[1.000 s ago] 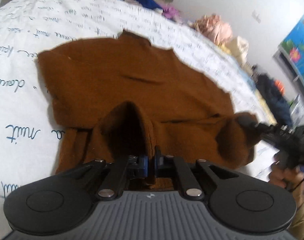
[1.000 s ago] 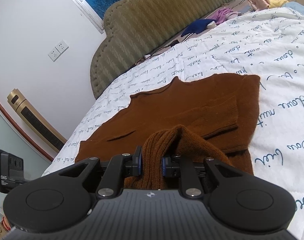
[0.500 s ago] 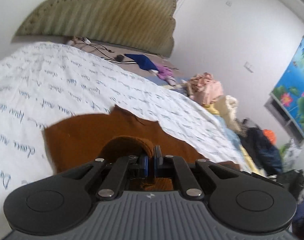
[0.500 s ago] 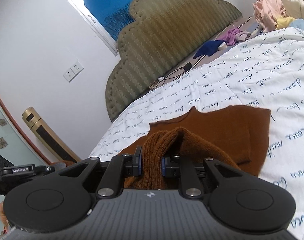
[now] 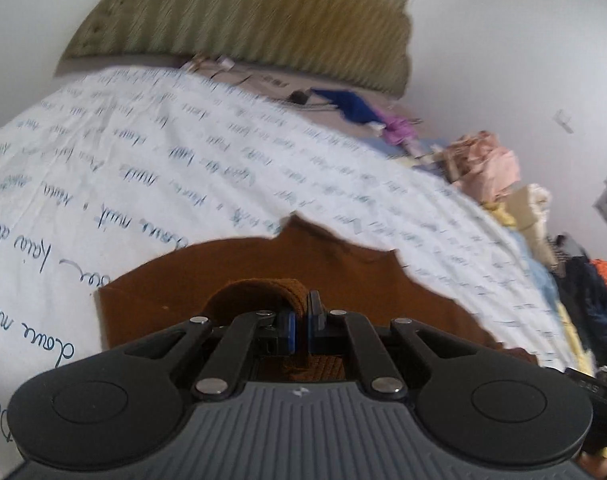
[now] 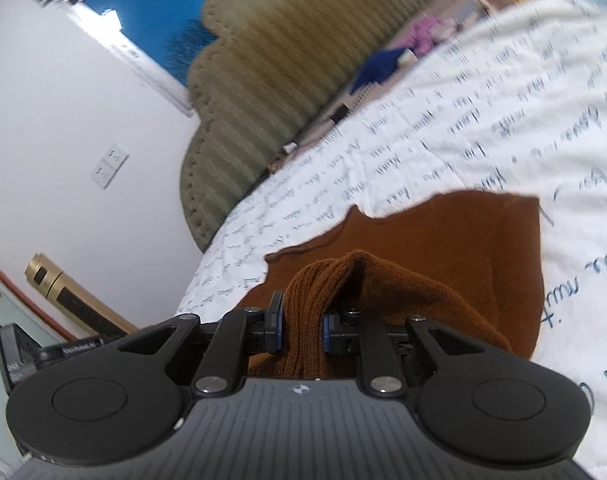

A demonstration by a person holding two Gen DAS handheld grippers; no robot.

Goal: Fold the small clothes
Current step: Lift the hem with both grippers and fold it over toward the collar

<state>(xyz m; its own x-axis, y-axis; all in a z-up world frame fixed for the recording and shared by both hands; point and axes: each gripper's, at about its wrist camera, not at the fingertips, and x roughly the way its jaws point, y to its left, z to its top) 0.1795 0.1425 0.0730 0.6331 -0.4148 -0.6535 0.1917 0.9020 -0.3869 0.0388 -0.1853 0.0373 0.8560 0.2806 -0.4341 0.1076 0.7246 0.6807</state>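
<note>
the brown knit sweater lies spread on the bed's white script-printed sheet, its neckline pointing toward the padded headboard. the left gripper has its jaws clenched tight on a thin ribbed edge of the sweater, which loops up in a small arch just left of the jaws. in the right wrist view the right gripper has its jaws grasping a thicker bunch of the same sweater's ribbed knit, so they stand a little apart around the fabric. both views are blurred, so the finer folds are hard to read.

the relation that matters: the flat body of the sweater lies ahead of and below both sets of jaws, between them and the headboard, with its long axis running away from the grippers toward the neckline. each hand holds one side of the near edge, apparently the hem end, lifted clear of the part that rests flat. judging from this, the step in hand is a bottom-to-top fold, and the next move calls for carrying the held edge forward over the body and laying it near the neckline. neither hand looks clearly nearer; they seem side by side, so the two ends need to travel evenly or the fold will land skewed.
</note>
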